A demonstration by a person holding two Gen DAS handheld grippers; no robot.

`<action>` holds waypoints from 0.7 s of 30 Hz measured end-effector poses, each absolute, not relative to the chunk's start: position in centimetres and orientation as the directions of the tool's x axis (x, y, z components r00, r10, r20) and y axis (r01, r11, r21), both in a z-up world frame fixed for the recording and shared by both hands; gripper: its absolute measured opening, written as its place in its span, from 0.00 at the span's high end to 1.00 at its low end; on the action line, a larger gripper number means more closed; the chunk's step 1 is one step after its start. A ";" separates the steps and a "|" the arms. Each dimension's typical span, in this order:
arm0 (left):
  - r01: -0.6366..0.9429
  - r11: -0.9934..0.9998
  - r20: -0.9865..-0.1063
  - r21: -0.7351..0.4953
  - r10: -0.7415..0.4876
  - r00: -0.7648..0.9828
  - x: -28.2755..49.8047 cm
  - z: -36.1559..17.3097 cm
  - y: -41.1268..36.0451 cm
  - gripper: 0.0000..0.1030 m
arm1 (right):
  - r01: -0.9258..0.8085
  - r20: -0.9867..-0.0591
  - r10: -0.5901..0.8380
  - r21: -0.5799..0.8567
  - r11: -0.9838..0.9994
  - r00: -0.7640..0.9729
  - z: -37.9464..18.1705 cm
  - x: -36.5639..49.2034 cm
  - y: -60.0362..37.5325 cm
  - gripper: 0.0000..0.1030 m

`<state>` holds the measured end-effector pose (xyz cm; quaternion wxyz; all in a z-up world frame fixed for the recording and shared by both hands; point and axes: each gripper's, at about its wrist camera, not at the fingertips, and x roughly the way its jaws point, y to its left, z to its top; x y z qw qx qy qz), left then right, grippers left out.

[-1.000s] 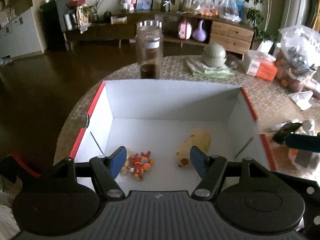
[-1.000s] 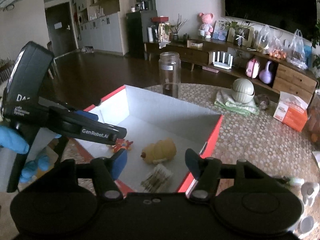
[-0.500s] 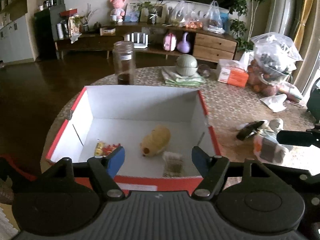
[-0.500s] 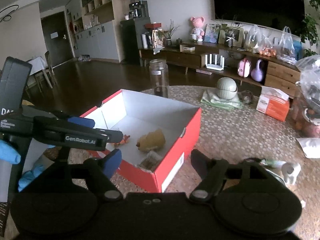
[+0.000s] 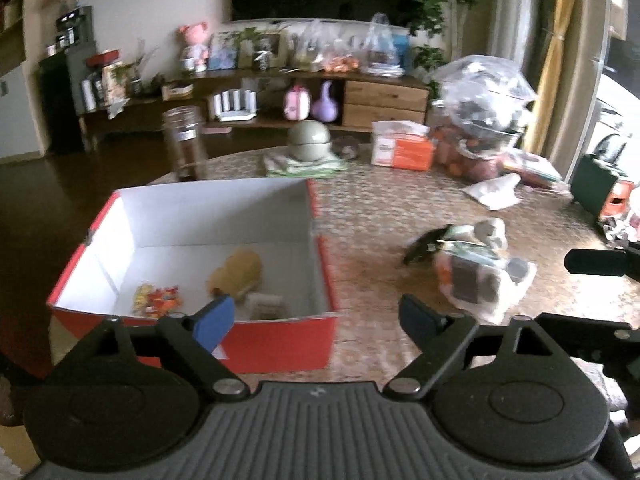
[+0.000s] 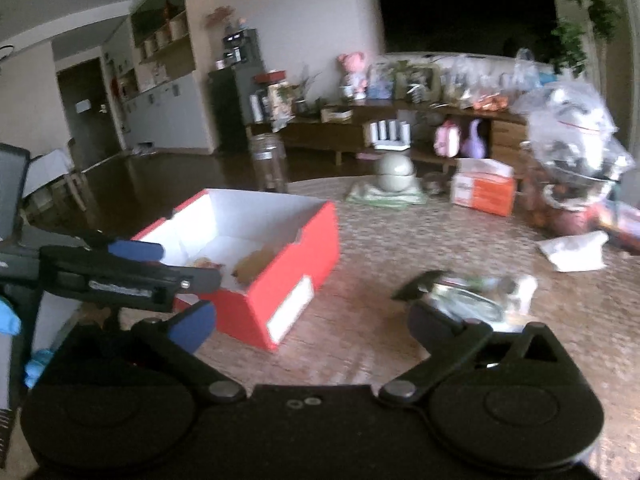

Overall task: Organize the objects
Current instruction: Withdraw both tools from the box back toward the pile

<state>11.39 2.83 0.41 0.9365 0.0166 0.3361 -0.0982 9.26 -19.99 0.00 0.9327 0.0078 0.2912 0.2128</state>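
Both the left gripper (image 5: 316,318) and right gripper (image 6: 310,324) are opening, fingers empty; the crinkly packet pile (image 5: 472,268) sits on the desk right of the red box (image 5: 280,340), looks light and slippery, I'd pinch an edge

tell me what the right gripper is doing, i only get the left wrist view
Observer: The right gripper is empty, its jaws opening wide above the table.
Operator: what's ahead of it
Observer: The pile of packets lies just past its right finger.
Operator: and my left gripper from that side
Observer: The left gripper, jaws opening and empty, hangs at the near corner of the red box.
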 end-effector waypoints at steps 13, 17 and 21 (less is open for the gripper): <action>0.280 0.956 -0.626 -0.083 -0.269 0.732 11.7 -1.3 -4.7 0.00 | -0.215 -0.555 0.221 0.076 0.974 0.802 -2.0 8.9 -29.1 0.00; 0.309 0.946 -0.628 -0.101 -0.301 0.718 12.2 -1.8 -6.7 0.00 | -0.189 -0.566 0.188 0.058 0.980 0.803 -3.2 9.1 -31.1 0.00; 0.329 0.939 -0.628 -0.099 -0.316 0.712 12.9 -2.4 -8.6 0.00 | -0.176 -0.577 0.166 0.039 0.984 0.800 -4.3 9.7 -32.5 0.00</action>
